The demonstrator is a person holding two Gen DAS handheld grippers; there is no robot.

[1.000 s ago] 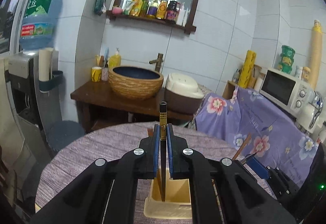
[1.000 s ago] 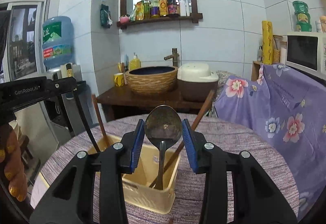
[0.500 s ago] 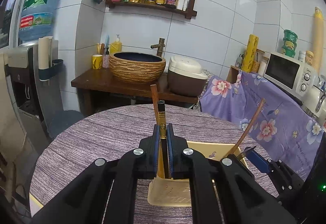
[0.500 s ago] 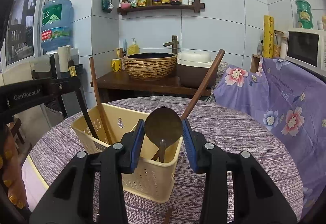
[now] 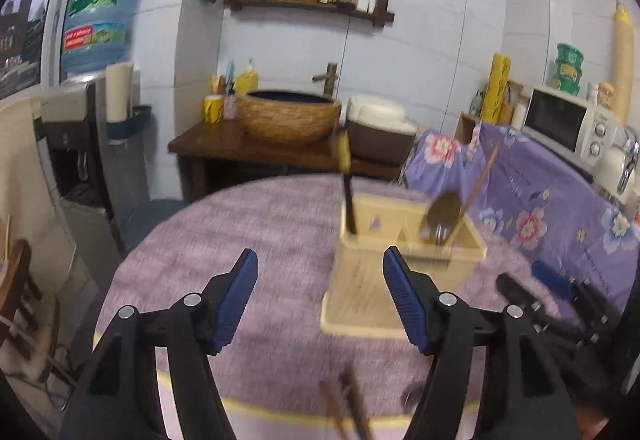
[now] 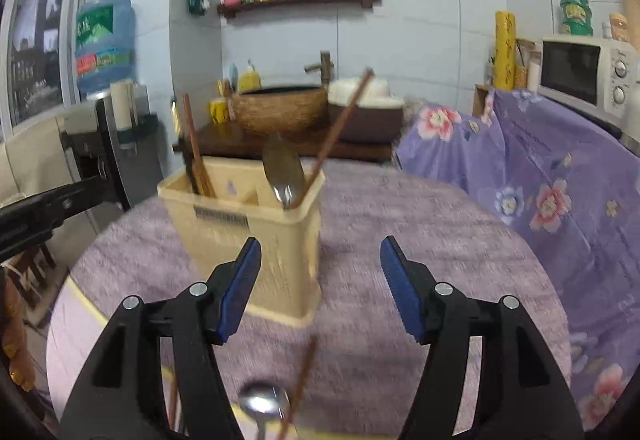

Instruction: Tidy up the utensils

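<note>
So the yellow utensil caddy (image 6: 256, 236) sits on the purple-covered round worktop (image 6: 400, 240), a bit left of centre in the right wrist view. Its left compartment has a dark chopstick (image 5: 347, 195) with a gold band standing next to a brown chopstick (image 6: 197, 155), and the right compartment has a metal spoon (image 6: 284, 175) bowl-up plus another brown chopstick (image 6: 340, 131) leaning off to the right. Loose stuff lies on the near edge of the worktop: a second spoon (image 6: 262, 406) and a couple of chopsticks (image 5: 348, 406), all pretty blurry. Left gripper (image 5: 316, 276) is spread wide with nothing in it, hanging over the worktop just left of the caddy. Right gripper (image 6: 320, 264) is wide apart and empty too, near side of the caddy.
</note>
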